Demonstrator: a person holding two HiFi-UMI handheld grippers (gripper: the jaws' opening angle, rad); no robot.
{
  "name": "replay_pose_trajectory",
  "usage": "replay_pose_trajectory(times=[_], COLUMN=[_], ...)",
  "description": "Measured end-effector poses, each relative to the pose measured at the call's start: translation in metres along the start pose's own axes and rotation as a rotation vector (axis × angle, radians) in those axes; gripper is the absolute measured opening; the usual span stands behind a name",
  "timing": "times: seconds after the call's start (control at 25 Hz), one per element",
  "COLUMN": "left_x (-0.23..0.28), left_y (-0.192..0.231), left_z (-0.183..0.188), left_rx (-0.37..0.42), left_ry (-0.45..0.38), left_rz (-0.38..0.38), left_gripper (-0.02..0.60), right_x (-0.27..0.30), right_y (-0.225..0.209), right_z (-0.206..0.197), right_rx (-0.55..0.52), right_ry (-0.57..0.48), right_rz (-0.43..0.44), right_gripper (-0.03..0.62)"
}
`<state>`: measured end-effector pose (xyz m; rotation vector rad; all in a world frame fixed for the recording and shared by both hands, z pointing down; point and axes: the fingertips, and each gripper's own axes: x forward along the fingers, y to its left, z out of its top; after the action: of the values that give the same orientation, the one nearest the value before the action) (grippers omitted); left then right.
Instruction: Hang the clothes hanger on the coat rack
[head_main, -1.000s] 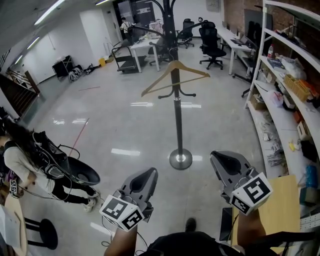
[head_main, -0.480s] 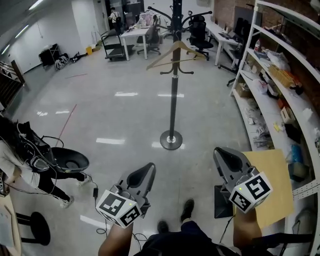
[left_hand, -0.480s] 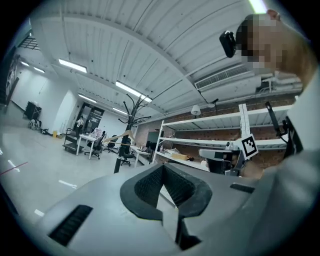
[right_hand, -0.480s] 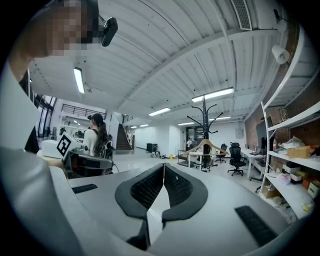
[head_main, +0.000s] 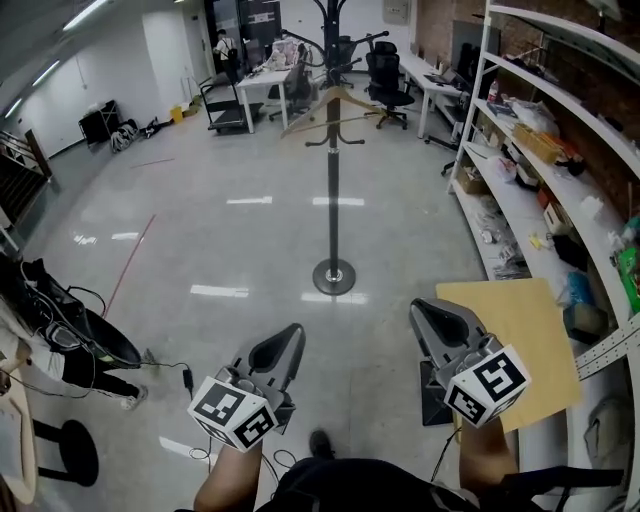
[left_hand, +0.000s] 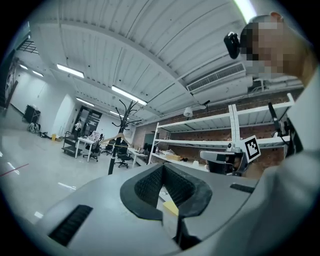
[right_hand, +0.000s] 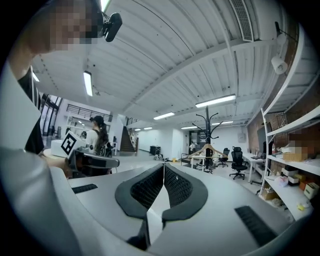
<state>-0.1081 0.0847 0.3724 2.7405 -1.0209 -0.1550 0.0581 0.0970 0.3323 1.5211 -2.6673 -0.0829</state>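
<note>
Hanger (head_main: 308, 112) — one, on one rack (head_main: 332, 200).

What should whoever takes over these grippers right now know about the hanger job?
Left gripper: jaws together, nothing between them, held low in front of the person.
Right gripper: jaws together, also empty, held low at the other side.
Wooden clothes hanger: hanging on the coat rack, just above its lower hooks; which peg carries it is too small to tell.
The rack stands on the floor straight ahead, well apart from both grippers.
Done: the hanger is on the rack and released.
Left: nothing appears to remain, except perhaps checking that the hanger sits securely.
</note>
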Motion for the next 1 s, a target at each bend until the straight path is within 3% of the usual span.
replay_pose_trajectory(times=[0.28,0.56,1.0], left_x=[-0.045,-0.065,-0.128], left_y=[-0.079,-0.132,-0.147], left_z=[-0.014,-0.037,-0.032], left_rx=[0.019,0.017,0.020], left_ry=[0.019,0.079,0.070], left_rz=[0.028,0.075,0.006], left_gripper=[0.000,0.000,0.000], right_x=[-0.085,-0.147,-0.180], right_y=[0.027,0.026,0.085], right_z=[-0.002,-0.023,-0.014], right_rx=[0.008,0.074,0.070], right_ry=[-0.024,-0.004,0.006], right_rz=[0.032,0.038,-0.048], right_gripper=[0.009,0.009,0.009])
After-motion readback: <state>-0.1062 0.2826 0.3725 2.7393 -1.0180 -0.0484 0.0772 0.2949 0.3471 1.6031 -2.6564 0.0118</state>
